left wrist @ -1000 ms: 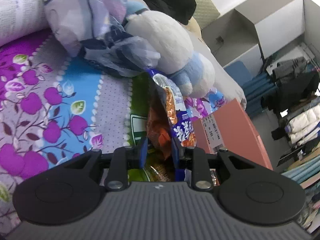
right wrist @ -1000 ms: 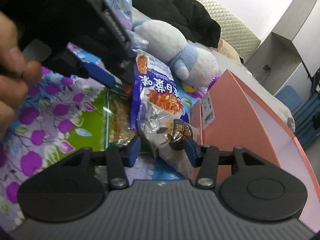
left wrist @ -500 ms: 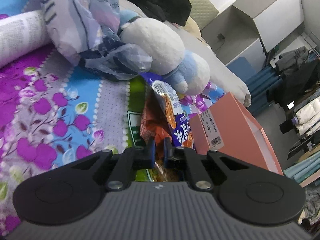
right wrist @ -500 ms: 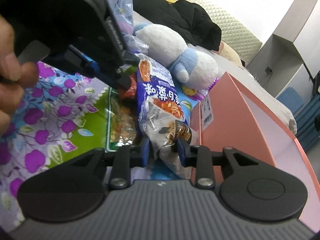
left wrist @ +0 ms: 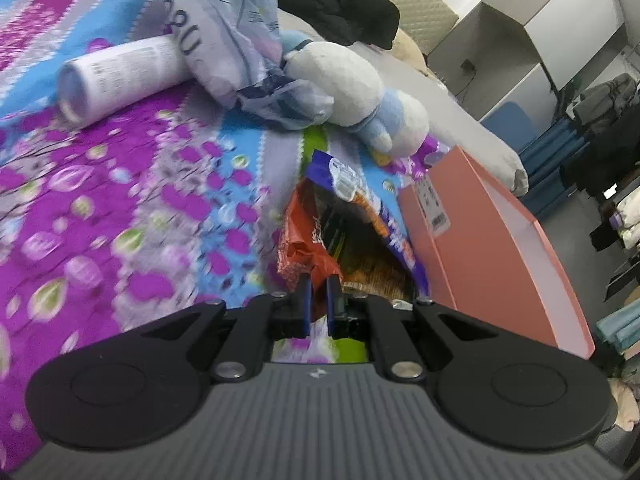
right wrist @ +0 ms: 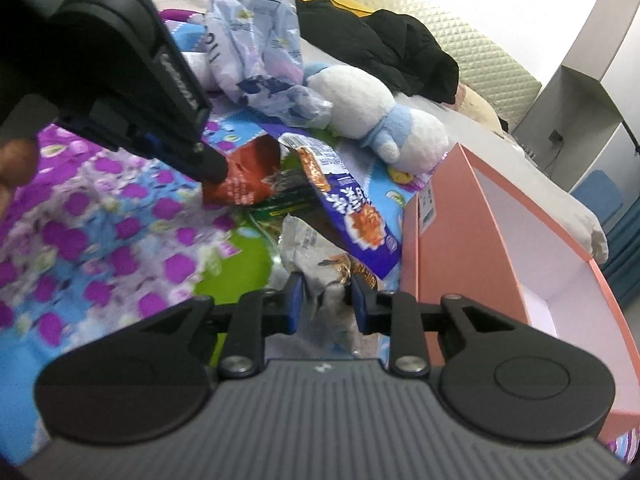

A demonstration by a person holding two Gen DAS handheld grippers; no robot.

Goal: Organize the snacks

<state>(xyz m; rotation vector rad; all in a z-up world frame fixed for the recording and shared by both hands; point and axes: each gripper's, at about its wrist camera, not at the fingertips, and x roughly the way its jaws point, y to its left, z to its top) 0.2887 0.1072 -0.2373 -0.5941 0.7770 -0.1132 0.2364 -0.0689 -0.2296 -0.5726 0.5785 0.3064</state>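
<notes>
My left gripper (left wrist: pixel 318 285) is shut on a crumpled corner of a red snack packet (left wrist: pixel 302 236), held up off the flowered bedspread. In the right wrist view the left gripper (right wrist: pixel 209 165) comes in from the upper left with the red packet (right wrist: pixel 250 178) hanging from its tip. My right gripper (right wrist: pixel 326 282) is closing its jaws on a silver snack packet (right wrist: pixel 310 250), which is pinched between the pads. A blue-purple snack packet (right wrist: pixel 354 216) leans against a pink open box (right wrist: pixel 448 240), over a dark green packet (right wrist: pixel 286 202).
A white and blue plush toy (right wrist: pixel 380 120) lies behind the snacks. A pale plastic bag (left wrist: pixel 224 20) and a white tube (left wrist: pixel 120 72) lie on the bedspread (left wrist: pixel 100 200). A black garment (right wrist: pixel 400 52) is heaped at the back. A person's hand (right wrist: pixel 16 160) shows at the left edge.
The left jaws closed on the red packet and drew it up and away from the pile. The right jaws narrowed onto the silver packet and rose a little.
</notes>
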